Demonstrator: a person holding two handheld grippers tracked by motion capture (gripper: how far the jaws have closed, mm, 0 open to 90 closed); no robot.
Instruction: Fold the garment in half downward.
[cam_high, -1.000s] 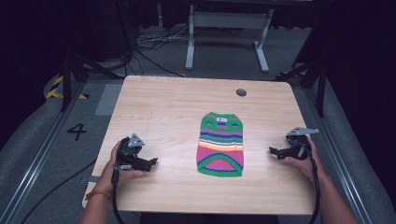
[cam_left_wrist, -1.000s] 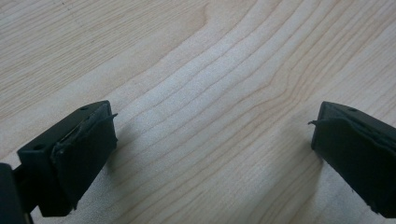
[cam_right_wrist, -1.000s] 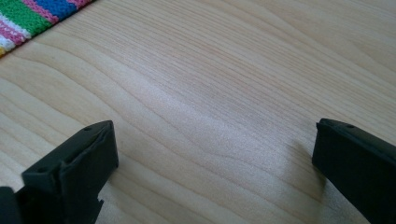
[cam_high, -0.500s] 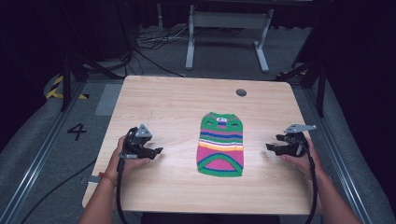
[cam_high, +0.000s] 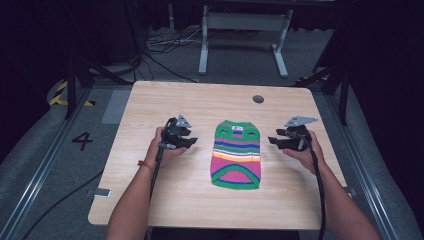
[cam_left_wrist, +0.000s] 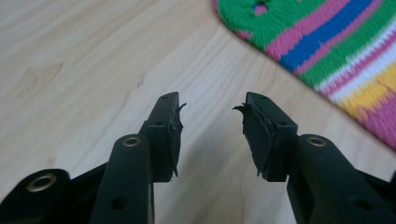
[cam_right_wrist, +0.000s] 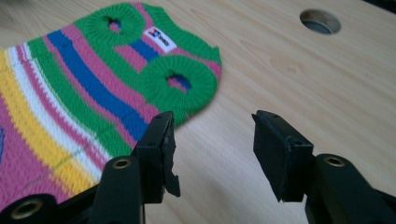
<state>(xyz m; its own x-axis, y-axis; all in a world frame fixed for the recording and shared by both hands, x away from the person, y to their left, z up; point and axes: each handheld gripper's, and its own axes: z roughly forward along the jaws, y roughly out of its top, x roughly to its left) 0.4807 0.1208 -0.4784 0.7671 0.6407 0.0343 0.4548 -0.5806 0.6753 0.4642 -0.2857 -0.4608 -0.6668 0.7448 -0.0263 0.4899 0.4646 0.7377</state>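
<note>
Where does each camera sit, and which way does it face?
High view: above the person's side, looking forward and down at the table; both forearms, left gripper, right gripper.
Left gripper view: on that gripper, facing the sweater; open jaws.
Right gripper view: on that gripper, facing the sweater's armholes; open jaws.
Shared: sweater, table.

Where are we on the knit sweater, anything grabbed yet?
Done: nothing visible; the striped knit pet sweater lies flat and spread on the wooden table. In hand: nothing; the left hand-held gripper and right hand-held gripper flank it, jaws open, empty. Left: the grasp and whatever handling follows.
</note>
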